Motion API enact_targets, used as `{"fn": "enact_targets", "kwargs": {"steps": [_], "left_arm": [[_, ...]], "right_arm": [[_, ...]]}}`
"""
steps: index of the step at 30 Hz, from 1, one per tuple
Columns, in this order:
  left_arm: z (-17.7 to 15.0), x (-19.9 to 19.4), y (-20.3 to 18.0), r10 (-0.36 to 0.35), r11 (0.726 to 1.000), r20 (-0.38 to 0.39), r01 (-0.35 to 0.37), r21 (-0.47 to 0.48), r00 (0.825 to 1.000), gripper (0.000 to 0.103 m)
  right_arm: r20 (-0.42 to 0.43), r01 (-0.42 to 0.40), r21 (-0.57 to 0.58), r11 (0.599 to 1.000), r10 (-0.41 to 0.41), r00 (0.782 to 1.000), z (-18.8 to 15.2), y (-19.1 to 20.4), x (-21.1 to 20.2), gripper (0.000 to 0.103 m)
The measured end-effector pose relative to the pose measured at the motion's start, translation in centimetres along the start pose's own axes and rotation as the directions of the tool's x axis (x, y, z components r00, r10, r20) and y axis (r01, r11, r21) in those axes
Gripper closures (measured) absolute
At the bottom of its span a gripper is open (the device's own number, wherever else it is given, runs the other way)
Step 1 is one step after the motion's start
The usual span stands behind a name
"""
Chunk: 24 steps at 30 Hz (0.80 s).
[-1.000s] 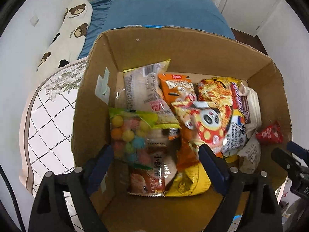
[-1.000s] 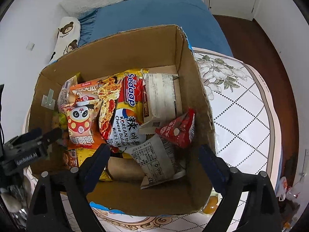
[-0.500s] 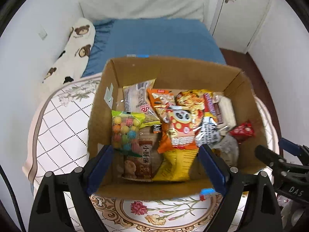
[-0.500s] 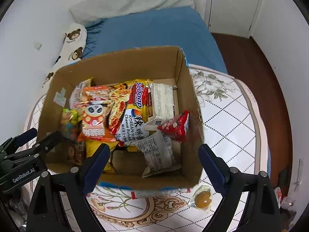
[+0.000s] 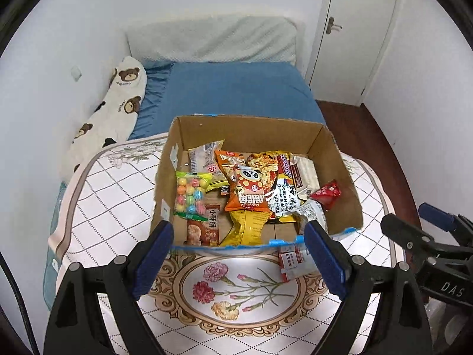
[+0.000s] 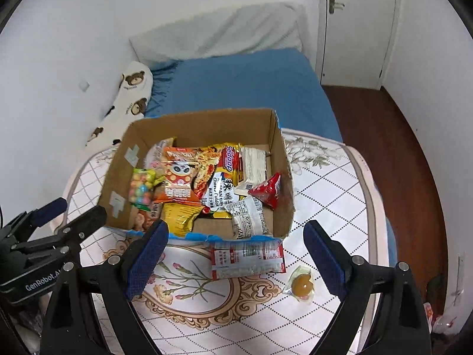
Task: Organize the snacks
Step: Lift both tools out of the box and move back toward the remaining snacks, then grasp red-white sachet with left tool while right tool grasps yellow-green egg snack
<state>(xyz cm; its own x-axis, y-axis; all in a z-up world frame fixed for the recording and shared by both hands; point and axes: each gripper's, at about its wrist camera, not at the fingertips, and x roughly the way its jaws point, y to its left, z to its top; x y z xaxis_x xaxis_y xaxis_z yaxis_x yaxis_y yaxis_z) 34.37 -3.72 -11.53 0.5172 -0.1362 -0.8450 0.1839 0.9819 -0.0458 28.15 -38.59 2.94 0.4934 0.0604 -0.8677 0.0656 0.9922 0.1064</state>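
Note:
An open cardboard box [image 5: 257, 131] [image 6: 195, 125] stands on a round table with a floral cloth, packed with several snack packs, among them an orange panda bag [image 5: 249, 190] [image 6: 177, 182] and a bag of coloured balls [image 5: 190, 193]. In front of the box lie a red-and-white flat packet [image 6: 246, 259] [image 5: 292, 261] and a small wrapped amber sweet [image 6: 301, 284]. My left gripper [image 5: 239, 261] hovers above the near rim, open and holding nothing. Open as well, my right gripper [image 6: 236, 259] hangs over the flat packet with nothing between its fingers.
The floral tablecloth [image 5: 245, 287] [image 6: 325, 195] covers the round table. Behind it are a blue bed [image 5: 236, 91], a bear-print pillow [image 5: 118, 100] by the left wall and a white door [image 5: 354, 29]. Dark wooden floor [image 6: 393, 148] runs along the right.
Both grippers have lifted up and drawn back from over the box. The near table, the flat packet and the amber sweet have come into view. Both jaws stay wide.

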Motion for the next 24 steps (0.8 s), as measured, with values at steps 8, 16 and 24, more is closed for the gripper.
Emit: {"fn": "enact_targets", "kwargs": {"steps": [8, 16, 24], "left_arm": [[-2.2, -4.5, -0.1, 0.013, 1.000, 0.052, -0.013, -0.003, 0.999, 0.013], [-3.6, -5.8, -0.2, 0.032, 0.999, 0.062, -0.030, -0.030, 0.998, 0.013], [-5.1, -2.2, -3.2, 0.115, 0.990, 0.074, -0.121, 0.069, 0.991, 0.013]], "right_arm": [[0.087, 0.008, -0.043, 0.999, -0.004, 0.996, -2.1, 0.8, -5.3, 0.008], [0.087, -0.040, -0.018, 0.999, 0.041, 0.995, -3.6, 0.5, -6.8, 0.008], [-0.021, -0.088, 0.112, 0.990, 0.091, 0.996, -5.3, -4.9, -2.5, 0.009]]}}
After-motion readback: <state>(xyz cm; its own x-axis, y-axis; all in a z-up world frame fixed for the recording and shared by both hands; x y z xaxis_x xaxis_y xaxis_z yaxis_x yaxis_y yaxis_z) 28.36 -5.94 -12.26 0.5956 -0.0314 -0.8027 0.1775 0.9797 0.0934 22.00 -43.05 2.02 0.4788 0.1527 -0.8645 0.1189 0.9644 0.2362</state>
